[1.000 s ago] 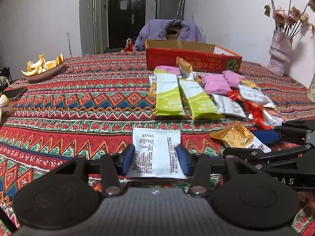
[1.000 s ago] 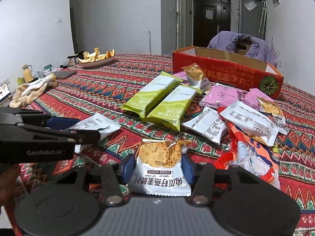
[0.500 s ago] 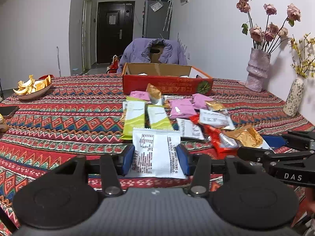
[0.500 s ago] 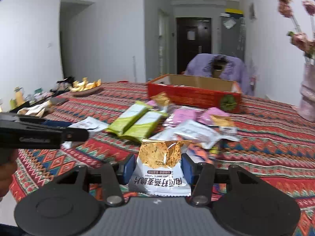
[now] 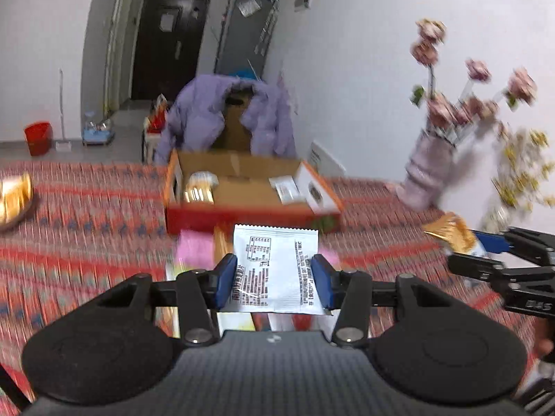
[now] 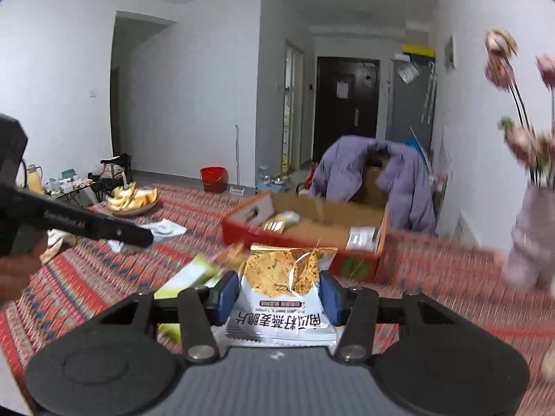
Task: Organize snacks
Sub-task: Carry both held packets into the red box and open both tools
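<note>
While the left gripper [image 5: 274,279] pinched a flat white printed sachet [image 5: 275,268] and the right gripper [image 6: 279,293] a gold-and-white crisp packet [image 6: 282,294] by their edges, either could slip short of the red open cardboard box [image 6: 301,242] at mid-frame. Motion blur hid the snacks below.

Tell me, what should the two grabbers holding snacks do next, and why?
Probably carry both forward over the open red box before letting go. The left gripper is clamped on the white packet and the right gripper on the gold-topped packet, both held above the tablecloth, and the box just ahead already holds a few snacks.
</note>
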The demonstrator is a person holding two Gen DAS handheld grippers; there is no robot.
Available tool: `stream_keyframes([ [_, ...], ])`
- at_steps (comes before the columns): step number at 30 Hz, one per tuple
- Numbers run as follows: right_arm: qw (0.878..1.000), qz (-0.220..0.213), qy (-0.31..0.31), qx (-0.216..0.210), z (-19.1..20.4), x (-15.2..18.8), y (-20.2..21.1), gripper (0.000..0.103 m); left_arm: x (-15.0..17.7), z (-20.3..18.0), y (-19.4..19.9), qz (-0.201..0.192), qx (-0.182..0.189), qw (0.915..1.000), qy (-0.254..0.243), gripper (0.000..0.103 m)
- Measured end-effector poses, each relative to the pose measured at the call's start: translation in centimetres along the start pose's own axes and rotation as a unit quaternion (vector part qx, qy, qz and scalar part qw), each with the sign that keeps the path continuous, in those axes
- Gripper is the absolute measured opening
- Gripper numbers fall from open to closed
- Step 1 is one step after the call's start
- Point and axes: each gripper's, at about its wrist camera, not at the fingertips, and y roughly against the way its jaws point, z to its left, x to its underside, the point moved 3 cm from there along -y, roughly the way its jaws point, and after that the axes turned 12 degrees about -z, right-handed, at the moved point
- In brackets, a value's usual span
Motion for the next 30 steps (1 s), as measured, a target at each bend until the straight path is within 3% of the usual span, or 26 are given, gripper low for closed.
stream_keyframes([
  [7, 0.999, 0.039, -0.015, -0.014, -5.6, -7.6, -11.3, 0.05, -8.5, 1.1, -11.2, -0.002, -0.054, 0.9982, -0.028, 0.048],
  [13, 0.994, 0.105, -0.026, 0.008, -8.7, -8.1, -25.9, 0.05, -11.7, 2.9, -24.0, 0.024, -0.087, 0.9959, -0.007, 0.048],
  [17, 0.986, 0.16, -0.046, 0.032, -10.7, -4.7, -35.8, 0.05, -10.6, 5.0, -32.4, 0.055, -0.097, 0.9937, 0.01, 0.049],
  [22, 0.973, 0.207, -0.087, 0.052, -12.6, 0.8, -44.8, 0.05, -7.1, 8.6, -40.6, 0.096, -0.108, 0.9871, 0.069, 0.049],
  [28, 0.965, 0.238, -0.077, 0.072, -12.5, 4.6, -49.1, 0.051, -3.3, 9.9, -44.7, 0.125, -0.101, 0.9847, 0.068, 0.05],
  [30, 0.965, 0.24, -0.077, 0.072, -12.5, 5.2, -49.5, 0.059, -2.7, 10.1, -45.1, 0.132, -0.089, 0.9841, 0.077, 0.06],
])
